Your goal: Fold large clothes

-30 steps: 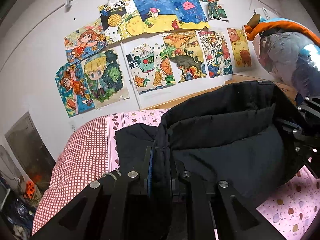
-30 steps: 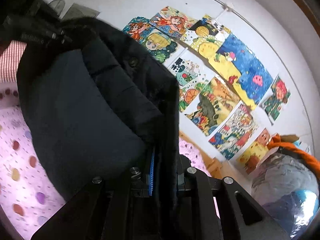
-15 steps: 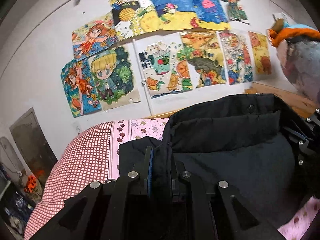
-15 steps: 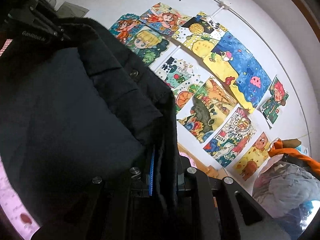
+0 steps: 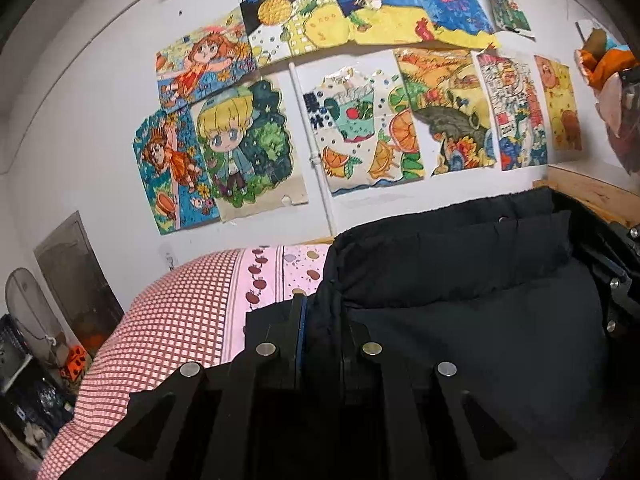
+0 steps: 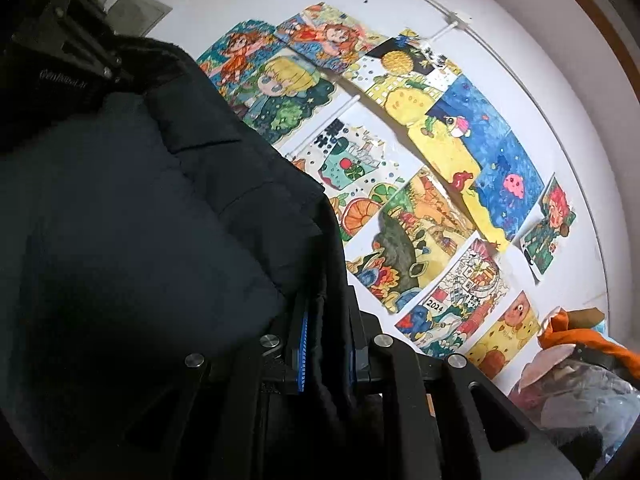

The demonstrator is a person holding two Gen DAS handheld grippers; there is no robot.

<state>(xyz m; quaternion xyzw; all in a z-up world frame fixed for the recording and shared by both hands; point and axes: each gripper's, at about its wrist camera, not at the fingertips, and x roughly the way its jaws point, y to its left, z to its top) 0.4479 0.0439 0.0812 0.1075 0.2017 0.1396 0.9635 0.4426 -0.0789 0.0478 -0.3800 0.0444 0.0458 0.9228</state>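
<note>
Both the left gripper [image 5: 322, 320] and right gripper [image 6: 324, 344] pinch the black coat's [image 5: 460, 312] edge above the bed [image 5: 180, 320]; it looks bulky, soft, best held by hems.

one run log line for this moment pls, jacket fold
stage: mid-fold | left gripper: jaws shut on black jacket edge | right gripper: jaws shut on black jacket edge | jacket: stretched between both above pink bedsheet
</note>
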